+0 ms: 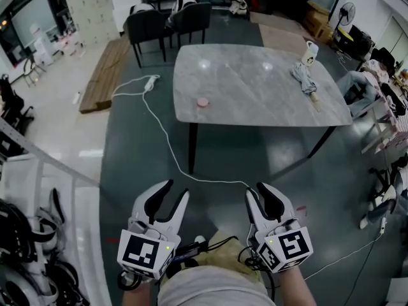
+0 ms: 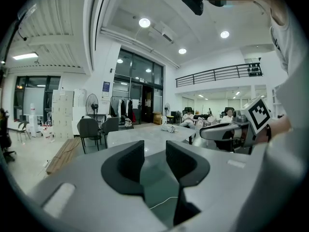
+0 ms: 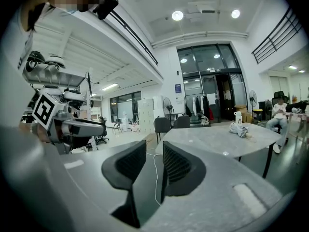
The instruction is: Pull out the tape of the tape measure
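Left white two-jaw claw (image 1: 175,191) and right white two-jaw claw (image 1: 258,191): both partly open, empty, well short of the grey marble-top bench (image 1: 255,75). Judged step: approach. Next move: close in on the small pink round disc (image 1: 203,102), likely the tape measure, near the bench's left front. Only the head view shows it clearly.

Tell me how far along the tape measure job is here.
Done: nothing visible. The small pink round thing, possibly the tape measure, lies alone on the grey table, with no tape seen drawn out. In hand: nothing; the left hand-held gripper and the right hand-held gripper are both open and empty, short of the table. Left: approach, grasp, pull the tape.
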Demonstrator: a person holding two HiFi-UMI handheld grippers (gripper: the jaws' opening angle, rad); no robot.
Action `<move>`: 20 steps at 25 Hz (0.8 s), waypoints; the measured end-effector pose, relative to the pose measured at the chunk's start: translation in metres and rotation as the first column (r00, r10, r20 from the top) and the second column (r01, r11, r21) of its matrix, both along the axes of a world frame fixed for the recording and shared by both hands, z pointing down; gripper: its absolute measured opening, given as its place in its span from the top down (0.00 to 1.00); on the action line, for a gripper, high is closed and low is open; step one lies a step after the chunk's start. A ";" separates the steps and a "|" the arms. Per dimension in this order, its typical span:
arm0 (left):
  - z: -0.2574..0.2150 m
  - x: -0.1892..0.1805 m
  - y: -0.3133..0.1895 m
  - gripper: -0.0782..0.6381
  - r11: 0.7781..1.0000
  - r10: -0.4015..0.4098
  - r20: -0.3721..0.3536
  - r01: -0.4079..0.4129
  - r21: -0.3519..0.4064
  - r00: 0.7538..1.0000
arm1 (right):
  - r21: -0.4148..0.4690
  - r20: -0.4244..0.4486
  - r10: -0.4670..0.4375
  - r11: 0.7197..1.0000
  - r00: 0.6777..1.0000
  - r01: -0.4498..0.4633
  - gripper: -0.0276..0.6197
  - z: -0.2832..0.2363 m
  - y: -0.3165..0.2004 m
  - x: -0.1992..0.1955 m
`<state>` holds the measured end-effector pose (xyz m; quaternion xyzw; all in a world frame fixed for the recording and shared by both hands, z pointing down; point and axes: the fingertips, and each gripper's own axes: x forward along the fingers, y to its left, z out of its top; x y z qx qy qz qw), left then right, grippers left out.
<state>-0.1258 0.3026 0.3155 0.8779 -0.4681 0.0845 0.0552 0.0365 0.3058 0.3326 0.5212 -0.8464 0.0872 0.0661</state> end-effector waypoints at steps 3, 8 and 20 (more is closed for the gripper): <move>0.001 -0.004 0.000 0.70 1.000 0.015 0.006 -0.015 0.002 1.000 | -0.011 0.013 0.017 1.000 1.000 -0.017 0.79 0.003 0.001 -0.002; -0.001 -0.001 -0.004 0.70 1.000 0.030 0.005 -0.030 0.006 1.000 | -0.004 0.010 0.022 1.000 1.000 -0.022 0.79 -0.002 -0.004 0.002; -0.006 0.011 -0.055 0.68 0.999 0.025 0.018 -0.026 0.031 1.000 | 0.028 -0.023 -0.039 0.999 0.999 0.040 0.79 -0.004 -0.062 -0.002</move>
